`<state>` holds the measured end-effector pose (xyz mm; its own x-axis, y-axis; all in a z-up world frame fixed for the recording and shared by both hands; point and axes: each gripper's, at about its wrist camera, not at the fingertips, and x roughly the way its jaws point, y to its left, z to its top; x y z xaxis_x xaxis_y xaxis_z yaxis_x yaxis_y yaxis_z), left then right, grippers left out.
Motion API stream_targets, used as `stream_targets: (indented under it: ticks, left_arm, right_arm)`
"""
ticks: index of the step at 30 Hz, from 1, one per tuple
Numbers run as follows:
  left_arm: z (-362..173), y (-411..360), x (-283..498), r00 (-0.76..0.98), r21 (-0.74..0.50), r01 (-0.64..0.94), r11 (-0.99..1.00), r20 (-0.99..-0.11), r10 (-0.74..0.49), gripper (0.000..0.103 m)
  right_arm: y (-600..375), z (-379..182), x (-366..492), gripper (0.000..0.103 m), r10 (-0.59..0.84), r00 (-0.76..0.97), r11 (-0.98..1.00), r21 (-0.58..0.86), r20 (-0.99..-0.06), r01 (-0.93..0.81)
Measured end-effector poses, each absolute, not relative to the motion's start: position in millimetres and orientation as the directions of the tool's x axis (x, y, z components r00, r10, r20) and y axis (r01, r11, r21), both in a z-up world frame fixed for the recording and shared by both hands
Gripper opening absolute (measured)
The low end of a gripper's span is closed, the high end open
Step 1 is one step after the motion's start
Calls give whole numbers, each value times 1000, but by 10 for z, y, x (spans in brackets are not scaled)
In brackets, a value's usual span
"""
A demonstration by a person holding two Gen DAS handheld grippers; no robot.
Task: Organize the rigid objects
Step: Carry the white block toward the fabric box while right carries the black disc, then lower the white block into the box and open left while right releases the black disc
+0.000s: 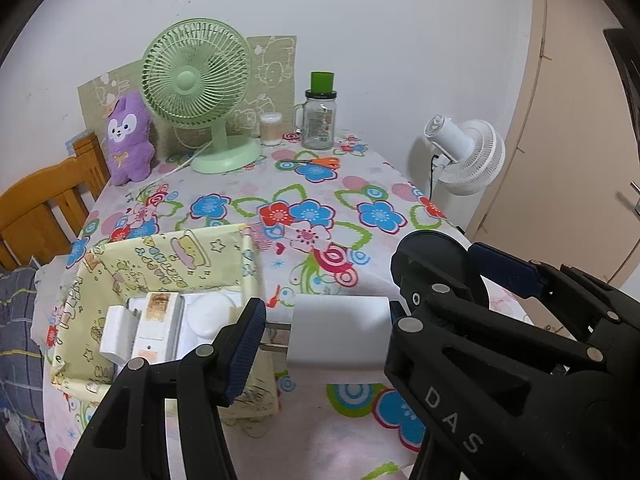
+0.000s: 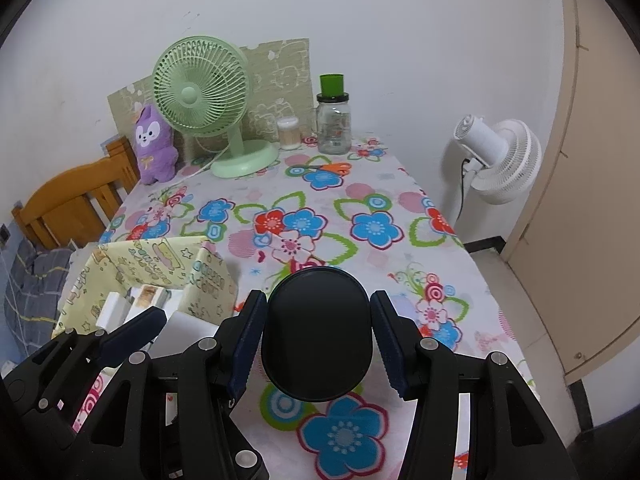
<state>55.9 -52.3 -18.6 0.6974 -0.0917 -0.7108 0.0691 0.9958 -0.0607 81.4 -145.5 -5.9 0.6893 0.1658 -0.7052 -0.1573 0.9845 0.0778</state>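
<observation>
The white letters "D A S" stand on the black plastic finger arm of the right gripper (image 1: 404,308), seen in the left wrist view; the glass jar's label (image 1: 320,122) is too small to read.

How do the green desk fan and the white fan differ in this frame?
The green fan stands on the flowered table, by the back wall; the white fan stands off the table to its right. The green fan's grille faces the cameras, while the white fan shows its motor end, the grille turned away. The green fan has a round base plate; the white fan's foot is hidden. Both have round ribbed grilles.
</observation>
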Motion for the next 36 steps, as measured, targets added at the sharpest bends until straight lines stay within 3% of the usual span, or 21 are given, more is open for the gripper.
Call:
stream_targets:
  ticks: [36]
  left_arm:
    - [-180, 453, 818, 703, -50, -36, 998, -712, -11, 63]
  right_arm:
    - [-412, -42, 1173, 57, 235, 655, 961, 71, -718, -267]
